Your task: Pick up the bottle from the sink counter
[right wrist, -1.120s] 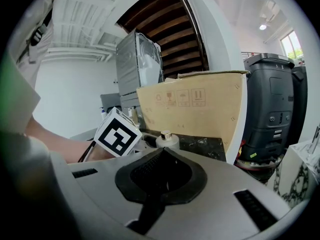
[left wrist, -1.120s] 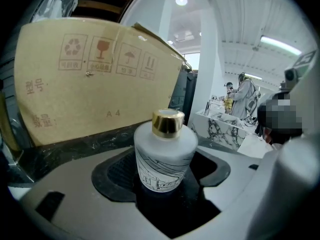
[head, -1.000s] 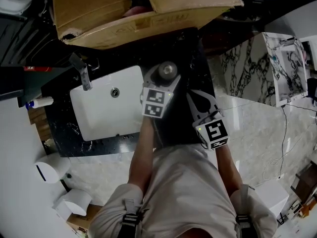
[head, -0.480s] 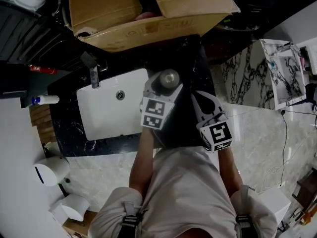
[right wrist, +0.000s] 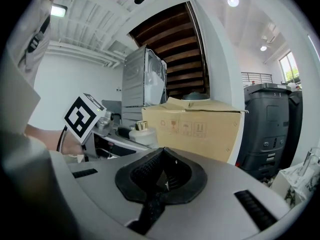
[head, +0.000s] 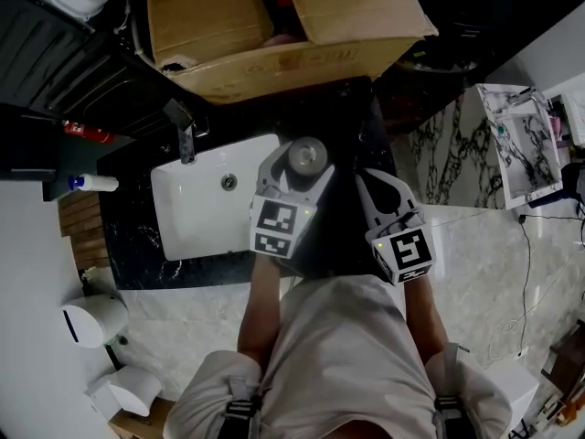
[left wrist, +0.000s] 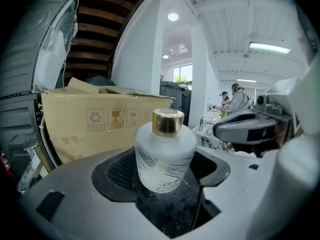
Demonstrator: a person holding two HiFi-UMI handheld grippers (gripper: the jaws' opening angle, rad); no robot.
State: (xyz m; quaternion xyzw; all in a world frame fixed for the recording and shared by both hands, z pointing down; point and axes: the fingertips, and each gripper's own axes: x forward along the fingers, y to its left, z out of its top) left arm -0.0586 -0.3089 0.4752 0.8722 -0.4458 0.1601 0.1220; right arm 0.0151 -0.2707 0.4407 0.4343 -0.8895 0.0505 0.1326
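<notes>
A frosted white bottle (left wrist: 166,156) with a gold cap stands upright between the jaws of my left gripper (left wrist: 167,179), whose pads press its two sides. Its base shows just over the speckled black counter (left wrist: 165,211); I cannot tell whether it touches. In the head view the bottle (head: 307,155) sits at the tip of the left gripper (head: 303,166), right of the sink. My right gripper (head: 370,183) hovers beside it, shut and empty; in its own view the right gripper (right wrist: 161,176) has its pads meeting, and the bottle (right wrist: 142,134) shows far left.
A white sink (head: 206,213) with a faucet (head: 186,128) is set in the black counter (head: 352,117). An open cardboard box (head: 274,35) stands behind the bottle. A marble-patterned block (head: 452,149) is at the right, and a small spray bottle (head: 91,183) at the left.
The left gripper and the bottle have shifted a little toward the sink and look slightly larger in the head view. The right gripper has kept its place beside them.
</notes>
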